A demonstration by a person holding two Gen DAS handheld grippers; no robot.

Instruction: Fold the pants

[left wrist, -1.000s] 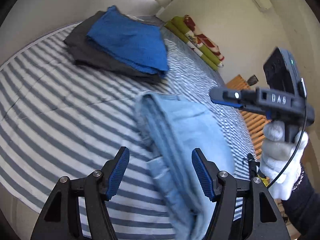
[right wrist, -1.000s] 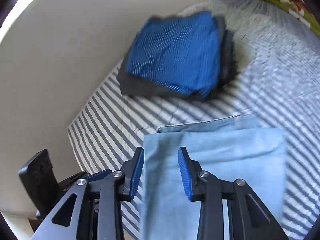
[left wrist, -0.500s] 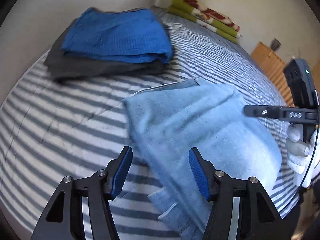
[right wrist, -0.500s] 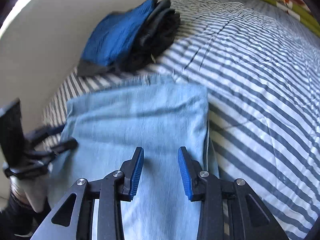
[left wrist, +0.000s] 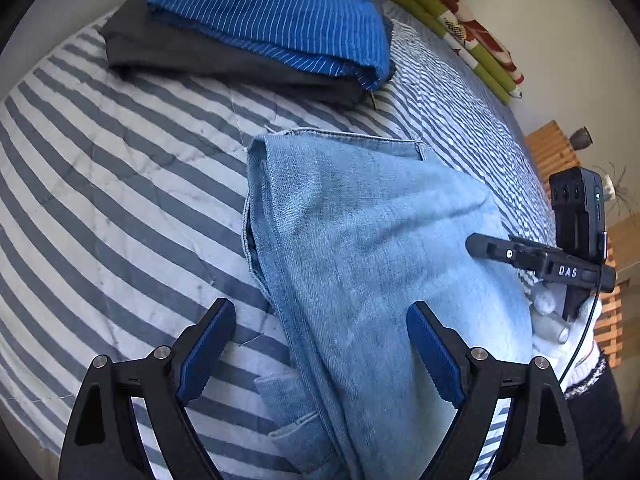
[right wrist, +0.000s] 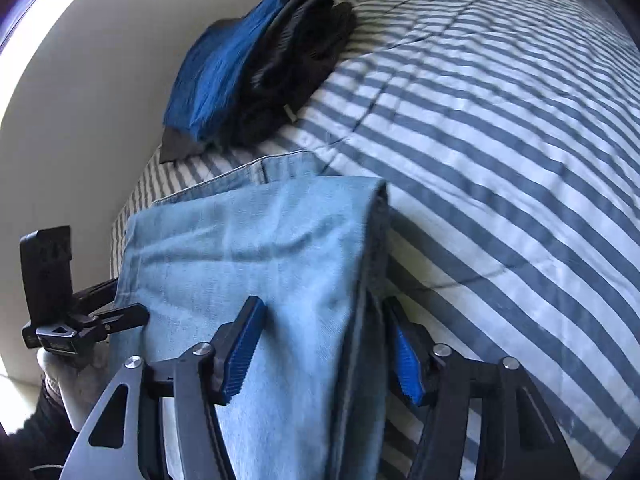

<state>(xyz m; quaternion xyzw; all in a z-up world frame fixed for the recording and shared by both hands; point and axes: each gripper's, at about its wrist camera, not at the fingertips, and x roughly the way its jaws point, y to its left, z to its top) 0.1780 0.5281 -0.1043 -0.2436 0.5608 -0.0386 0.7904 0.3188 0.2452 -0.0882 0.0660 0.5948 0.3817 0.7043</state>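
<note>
Light blue jeans (left wrist: 380,248) lie folded on the striped bed sheet (left wrist: 100,180). My left gripper (left wrist: 320,320) hovers low over their near left edge. Its jaws are opening and stand wide, with denim between them but clear of the blue pads. In the right wrist view, my right gripper (right wrist: 323,308) straddles the thick folded edge of the jeans (right wrist: 248,248). Those jaws are opening too, and the pads no longer press the cloth. Each gripper appears in the other's view: the right gripper (left wrist: 476,246) over the jeans' right side, the left gripper (right wrist: 136,314) at their left edge.
A stack of folded clothes sits at the back against the wall: a blue striped piece (left wrist: 272,12) on a dark grey one (left wrist: 200,56). A green and red blanket (left wrist: 472,36) lies at the far side. Wooden slats (left wrist: 552,152) show past the bed's right edge.
Both grippers came down toward the bed with the jeans, which now lie flat and folded. Both sets of jaws have spread apart, the right ones letting go of the denim.
</note>
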